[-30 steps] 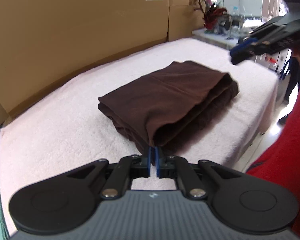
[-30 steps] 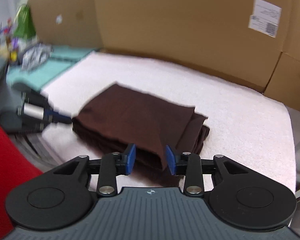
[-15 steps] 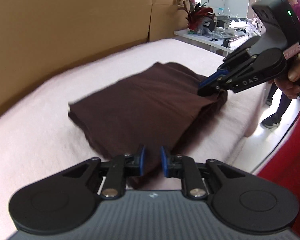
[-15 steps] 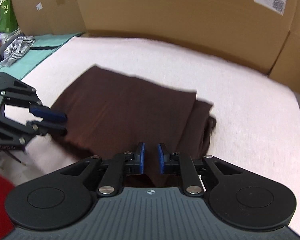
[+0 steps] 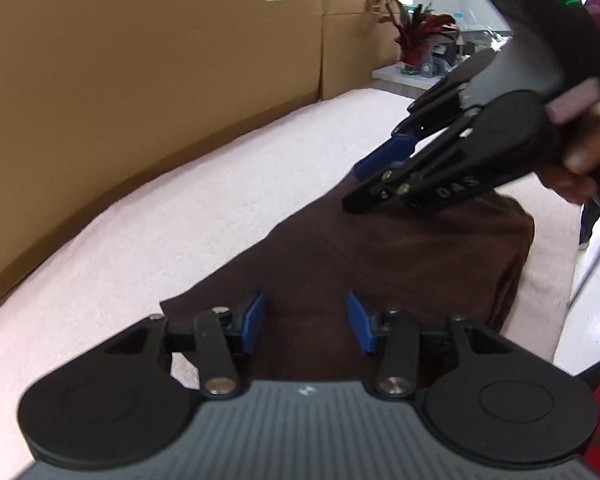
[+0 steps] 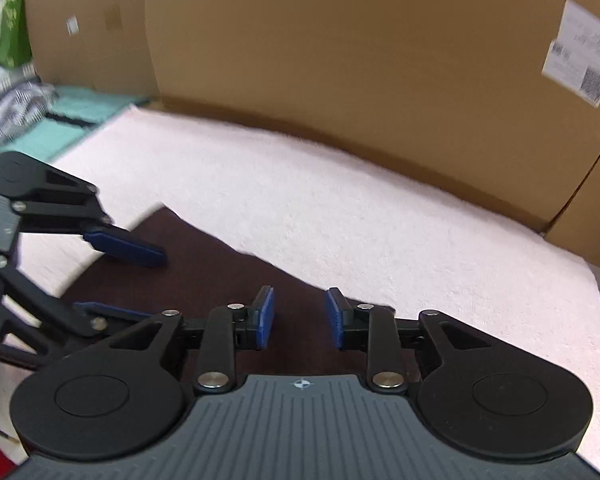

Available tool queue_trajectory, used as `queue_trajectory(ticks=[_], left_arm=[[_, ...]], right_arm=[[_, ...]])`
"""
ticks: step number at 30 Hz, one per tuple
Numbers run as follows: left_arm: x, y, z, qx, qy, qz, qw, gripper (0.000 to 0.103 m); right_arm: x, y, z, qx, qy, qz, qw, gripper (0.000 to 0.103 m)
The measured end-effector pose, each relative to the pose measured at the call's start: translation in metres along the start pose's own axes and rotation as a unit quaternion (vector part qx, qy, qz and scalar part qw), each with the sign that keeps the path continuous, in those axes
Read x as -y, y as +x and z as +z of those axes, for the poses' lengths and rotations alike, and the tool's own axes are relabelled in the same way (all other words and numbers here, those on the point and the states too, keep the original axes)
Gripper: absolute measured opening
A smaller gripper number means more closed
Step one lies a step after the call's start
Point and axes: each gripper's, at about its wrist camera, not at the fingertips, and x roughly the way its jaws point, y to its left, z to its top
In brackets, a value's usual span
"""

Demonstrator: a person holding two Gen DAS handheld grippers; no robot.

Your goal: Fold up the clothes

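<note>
Left tool (image 5: 306, 328): jaws apart and opening; nothing pinched, brown cloth showing in the gap beneath the pads.
Right tool (image 6: 300, 318): jaws apart and opening, narrower than the left; also nothing clamped, cloth below the gap.
Garment (image 5: 400, 264): brown, folded into a thick flat stack; lies directly under and ahead of both tools. From the left tool it stretches forward and rightward to where the right tool hangs over its far end. From the right tool it runs forward-left, its far edge just ahead of the pads.
Surface (image 6: 360, 216): pale pink towelling cover, bare beyond the garment out to the cardboard boxes (image 6: 340, 60).
Step in hand: judged as a late stage; both tools poised over the folded stack, either to tidy it or to take a new hold.
Next move calls for: lowering each tool to an edge of the stack and closing on all layers together, both sides level, so the fold does not slide apart.
</note>
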Motion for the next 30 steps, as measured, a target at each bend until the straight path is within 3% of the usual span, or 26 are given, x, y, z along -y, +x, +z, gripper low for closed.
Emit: queue_trajectory(ticks=[2,5,8,11,16,19,21,23,27,30], left_arm=[[-0.002,-0.008,-0.004,0.006,-0.018,-0.007,0.9998,0.048],[0.000,-0.023,-0.008,0.014,-0.017,0.001,0.9998,0.049],[0.005,-0.035,-0.007,0.030,-0.010,0.014,0.9994,0.053],[0.010,-0.020,-0.003,0.020,0.003,0.007,0.9998,0.062],[0.007,-0.007,-0.005,0.008,-0.016,-0.011,0.9998,0.063],[0.005,-0.022,-0.007,0.012,-0.017,-0.007,0.9998,0.063],[0.006,-0.033,-0.011,0.012,-0.017,-0.010,0.9997,0.063],[0.011,-0.036,-0.017,0.002,-0.007,-0.015,0.9999,0.063],[0.017,-0.037,-0.027,-0.004,0.013,-0.024,0.9996,0.069],[0.015,-0.040,-0.033,-0.007,0.028,-0.035,0.9989,0.070]], right_arm=[[0.017,0.005,-0.020,-0.019,0.005,-0.029,0.999,0.028],[0.034,-0.015,-0.037,-0.006,0.027,-0.011,1.000,0.028],[0.034,-0.032,-0.024,0.025,0.037,-0.019,0.999,0.028],[0.026,-0.024,-0.003,0.051,0.044,0.008,0.998,0.029],[0.035,0.021,-0.003,-0.007,0.066,0.031,0.997,0.024],[0.049,0.010,-0.010,-0.014,0.075,0.006,0.997,0.020],[0.048,-0.006,-0.009,-0.009,0.054,-0.014,0.998,0.023],[0.043,-0.029,-0.010,0.007,0.049,0.029,0.998,0.023],[0.016,-0.054,-0.022,-0.001,0.048,0.131,0.990,0.024],[0.001,-0.050,-0.044,-0.037,0.006,0.124,0.992,0.023]])
